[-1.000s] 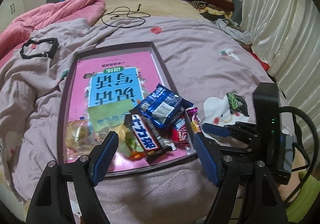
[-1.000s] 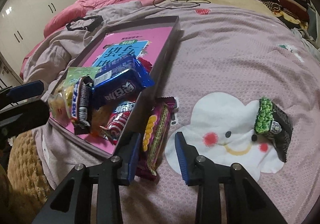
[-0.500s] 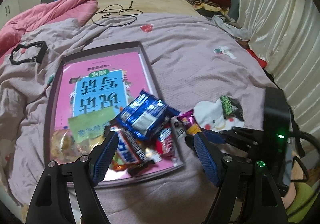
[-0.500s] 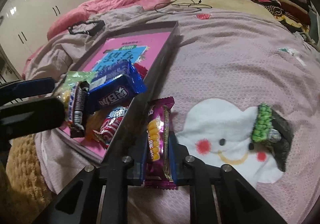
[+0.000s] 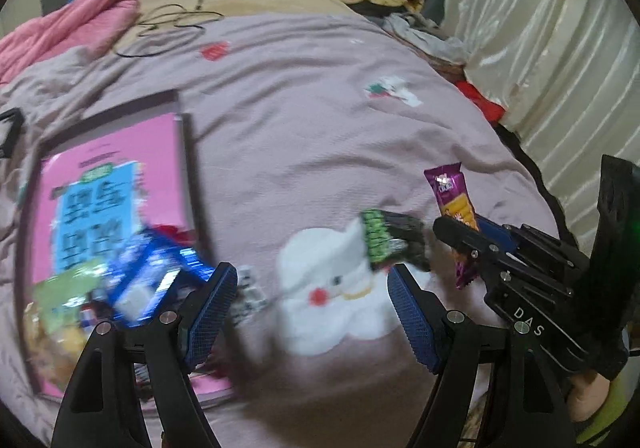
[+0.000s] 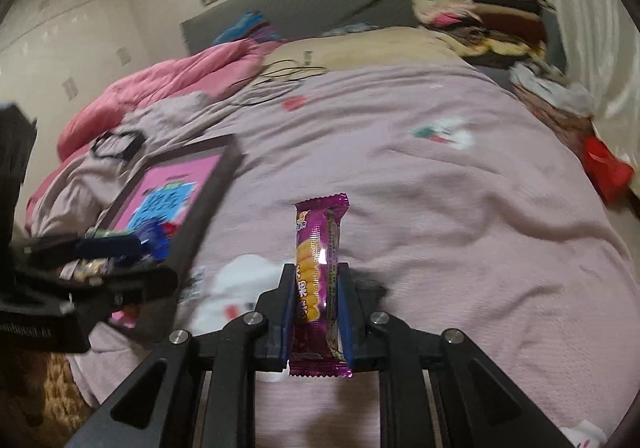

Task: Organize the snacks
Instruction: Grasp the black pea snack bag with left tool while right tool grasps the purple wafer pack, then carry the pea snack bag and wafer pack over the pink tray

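Bed cover [image 5: 320, 119] filled most of both views, lilac, soft and rumpled. Tray [image 5: 186, 167] sat at the left of the left wrist view, pink book lining it, a blurred heap of snack packets [image 5: 152, 280] piled at its lower end. Green-and-black snack packet [image 5: 390, 242] lay on the white cloud patch [image 5: 332, 288], lower centre, just beyond the left gripper [image 5: 312, 312] — jaws stood wide apart, nothing between them, nothing touched. Purple snack bar [image 6: 320, 248] stood upright at centre of the right wrist view, off the bedding. Right gripper [image 6: 318, 312] was clamped on its lower half, both pads pressed flat on the wrapper sides. Judged light, thin, crinkly foil — slippery, contents likely brittle, so a mid-body pinch across the narrow width suits it, gentle pressure. Top half poked free above the jaws and could flop or slide.
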{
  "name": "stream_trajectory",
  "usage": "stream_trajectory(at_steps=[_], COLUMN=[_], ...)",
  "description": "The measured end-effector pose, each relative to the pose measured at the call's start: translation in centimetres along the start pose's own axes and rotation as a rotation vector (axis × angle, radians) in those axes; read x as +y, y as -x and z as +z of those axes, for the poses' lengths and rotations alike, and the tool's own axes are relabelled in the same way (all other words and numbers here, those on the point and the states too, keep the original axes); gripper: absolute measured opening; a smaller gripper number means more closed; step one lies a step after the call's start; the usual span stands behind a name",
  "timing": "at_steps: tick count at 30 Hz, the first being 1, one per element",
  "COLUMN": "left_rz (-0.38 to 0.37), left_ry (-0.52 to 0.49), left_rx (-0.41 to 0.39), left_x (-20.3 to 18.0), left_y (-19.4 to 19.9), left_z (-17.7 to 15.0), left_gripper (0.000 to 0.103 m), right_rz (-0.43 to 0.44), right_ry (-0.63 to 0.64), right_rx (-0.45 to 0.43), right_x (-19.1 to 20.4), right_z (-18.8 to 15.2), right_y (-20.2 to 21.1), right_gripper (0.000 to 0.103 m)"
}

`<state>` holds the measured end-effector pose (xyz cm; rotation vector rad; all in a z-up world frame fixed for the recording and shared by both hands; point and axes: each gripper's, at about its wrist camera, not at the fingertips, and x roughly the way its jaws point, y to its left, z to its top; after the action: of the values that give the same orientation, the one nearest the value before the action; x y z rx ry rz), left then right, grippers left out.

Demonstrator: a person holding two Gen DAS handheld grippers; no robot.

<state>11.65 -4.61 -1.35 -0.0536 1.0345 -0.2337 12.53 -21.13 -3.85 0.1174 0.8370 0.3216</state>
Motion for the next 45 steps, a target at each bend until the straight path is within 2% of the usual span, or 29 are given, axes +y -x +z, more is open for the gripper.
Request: stream_trajectory(at_steps=[10, 15, 32, 45], left_rz=[-0.030, -0.027, 0.032, 0.062], left_ry=[-0.024, -0.028, -0.096, -0.131], left_rx=[0.071, 0.090, 0.129, 0.095], left_x=[-3.6, -4.6, -7.4, -7.9], left_y=[-4.7, -6.4, -9.6, -10.2], left_z=[1.7, 2.4, 2.5, 2.5], left_gripper=[0.079, 0.079, 0.079, 0.059], right_rz=[-0.041, -0.033, -0.011, -0.001], right_ry=[-0.031, -0.082, -0.154, -0.154], right_rx=[-0.017, -0.033, -0.046, -0.047], right_x=[-3.2, -4.8, -6.9, -6.9], right_z=[0.0, 0.0, 0.1, 0.1], right_y=[0.6, 0.9, 1.2, 0.9], right_gripper=[0.019, 0.019, 0.019, 0.019])
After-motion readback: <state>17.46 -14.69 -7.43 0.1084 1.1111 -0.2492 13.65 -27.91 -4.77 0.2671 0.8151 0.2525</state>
